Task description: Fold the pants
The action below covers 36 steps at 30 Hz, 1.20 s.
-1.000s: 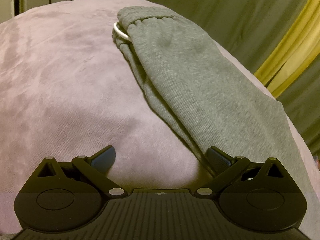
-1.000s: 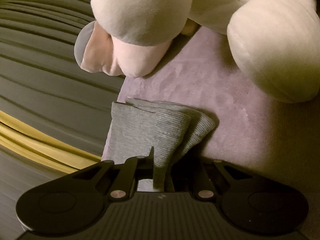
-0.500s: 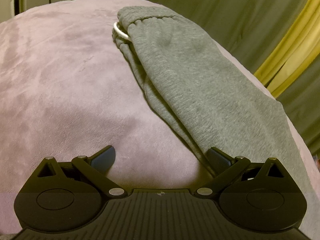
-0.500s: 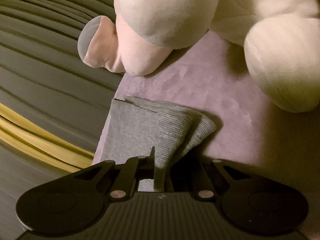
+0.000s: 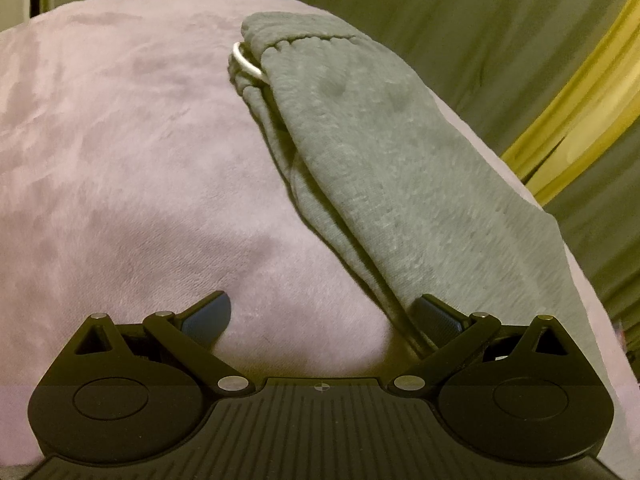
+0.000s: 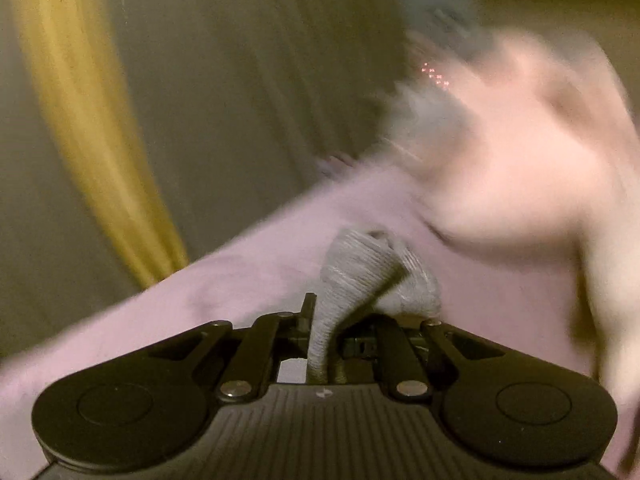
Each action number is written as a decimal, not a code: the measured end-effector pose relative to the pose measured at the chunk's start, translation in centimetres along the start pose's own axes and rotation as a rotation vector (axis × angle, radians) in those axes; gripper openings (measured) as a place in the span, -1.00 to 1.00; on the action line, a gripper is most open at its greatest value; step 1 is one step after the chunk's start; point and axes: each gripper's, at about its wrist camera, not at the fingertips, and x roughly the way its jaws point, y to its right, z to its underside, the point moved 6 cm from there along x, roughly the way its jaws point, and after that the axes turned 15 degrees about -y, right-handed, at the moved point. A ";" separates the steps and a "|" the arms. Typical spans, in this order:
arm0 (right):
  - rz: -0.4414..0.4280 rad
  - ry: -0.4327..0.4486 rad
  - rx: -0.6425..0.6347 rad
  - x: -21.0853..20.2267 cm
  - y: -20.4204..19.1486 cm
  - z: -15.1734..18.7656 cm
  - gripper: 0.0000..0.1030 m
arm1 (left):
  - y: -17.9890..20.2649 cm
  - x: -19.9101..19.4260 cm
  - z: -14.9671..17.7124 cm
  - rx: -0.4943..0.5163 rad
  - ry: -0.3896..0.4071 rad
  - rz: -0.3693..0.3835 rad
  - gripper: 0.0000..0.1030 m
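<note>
Since the earlier frames the right gripper [image 6: 320, 344] has swung up and rolled, so its view is now heavily motion-blurred and tilted; the yellow stripe [image 6: 92, 128] of the dark curtain stands nearly upright at left and the pale plush toy [image 6: 520, 152] has shifted to the upper right. Its jaws are pressed together on a bunched fold of the grey pants [image 6: 360, 276], the ribbed cuff end rising out between the fingers and flaring just above them, lifted off the pink blanket [image 6: 160, 300]. Left wrist view is unchanged. Left gripper [image 5: 320, 316] is spread wide, nothing between its fingers; it sits low over the pink blanket [image 5: 120, 160]. Its right-hand fingertip [image 5: 436, 316] lies against the near edge of the grey pants [image 5: 380, 160], though contact cannot be confirmed. Pants lie as a long folded strip running from the near right toward the far centre, waistband at the far end, with a white drawstring loop [image 5: 244, 62] showing at the waistband's left side. Dark curtain [image 5: 460, 20] with the yellow stripe hangs behind at right.
</note>
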 end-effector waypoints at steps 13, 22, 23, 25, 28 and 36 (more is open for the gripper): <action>-0.040 -0.194 -1.041 7.3 -27.2 20.9 -0.81 | -1.1 -0.7 -0.2 -0.052 -0.011 0.094 1.00; -0.239 -0.297 -0.816 4.8 -25.5 18.2 -0.21 | -0.7 -0.3 -0.2 -0.020 -0.010 0.073 1.00; -0.306 -0.324 -0.755 4.5 -24.7 17.8 -0.04 | -0.8 -0.4 -0.3 -0.024 -0.010 0.077 1.00; -0.443 -0.352 -0.572 3.6 -22.9 16.2 0.30 | -0.9 -0.5 -0.2 -0.030 -0.009 0.082 1.00; -0.541 -0.316 -0.257 2.8 -19.3 13.2 0.39 | -0.5 -0.4 -0.1 -0.014 -0.010 0.063 1.00; -0.232 -0.336 -0.370 7.2 -19.1 14.4 0.38 | 0.4 -0.5 0.3 0.038 -0.008 0.002 1.00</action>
